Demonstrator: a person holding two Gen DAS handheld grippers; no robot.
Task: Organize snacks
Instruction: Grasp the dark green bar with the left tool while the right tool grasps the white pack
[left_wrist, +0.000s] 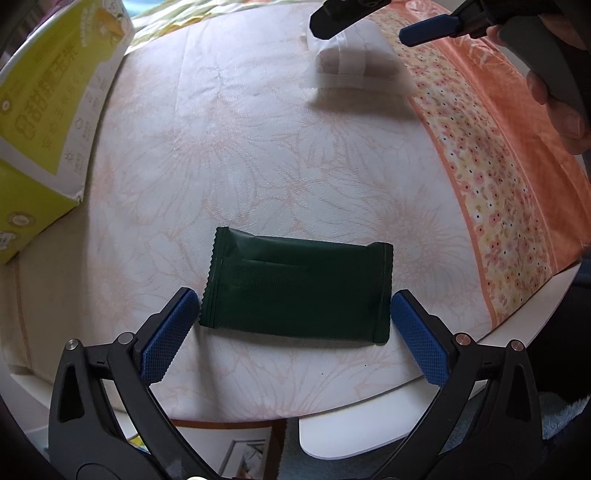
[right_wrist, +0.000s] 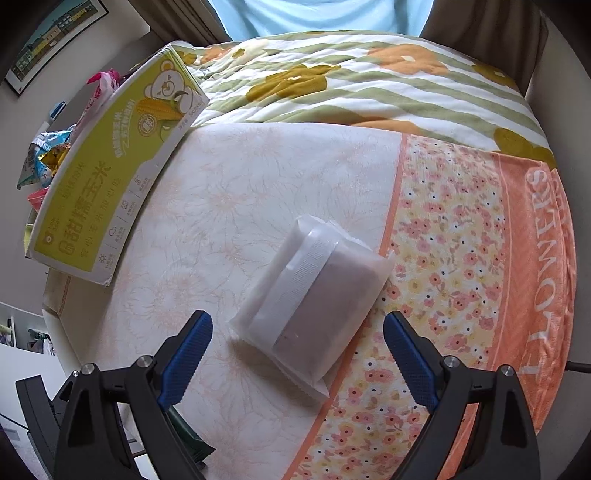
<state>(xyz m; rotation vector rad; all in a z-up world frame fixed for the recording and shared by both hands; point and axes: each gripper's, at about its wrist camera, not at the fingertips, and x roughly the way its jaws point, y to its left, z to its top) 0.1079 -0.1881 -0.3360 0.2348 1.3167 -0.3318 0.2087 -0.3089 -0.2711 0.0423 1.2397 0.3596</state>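
While both grippers stand wide open, neither holds anything. In the left wrist view the left gripper (left_wrist: 295, 325) fills the bottom of the frame, its 2 blue pads (left_wrist: 168, 334) splayed to either side of a dark green packet (left_wrist: 297, 288) lying flat on the pale floral cloth (left_wrist: 240, 155). The left pad's tip sits just beside the packet's serrated left edge and the right pad's tip just beside its right seal; whether either touches cannot be told. The packet lies at lower centre, between the 2 tips.

In the right wrist view the right gripper (right_wrist: 297, 350) also reaches up from the bottom edge, jaws spread wide around the near end of a white packet (right_wrist: 314, 295) that lies diagonally at centre, across the line where the pale cloth meets its orange flowered border (right_wrist: 443, 258). Both pads stand clear of it.

Seen from the left wrist camera, the right gripper (left_wrist: 369, 26) enters at the upper right, tilted down over the blurred white packet (left_wrist: 354, 62), with a hand (left_wrist: 554, 92) around its grey handle.

A yellow-green box (right_wrist: 110, 177) lies at the left of both views, and a striped quilt (right_wrist: 369, 81) crosses the top of the right wrist view.
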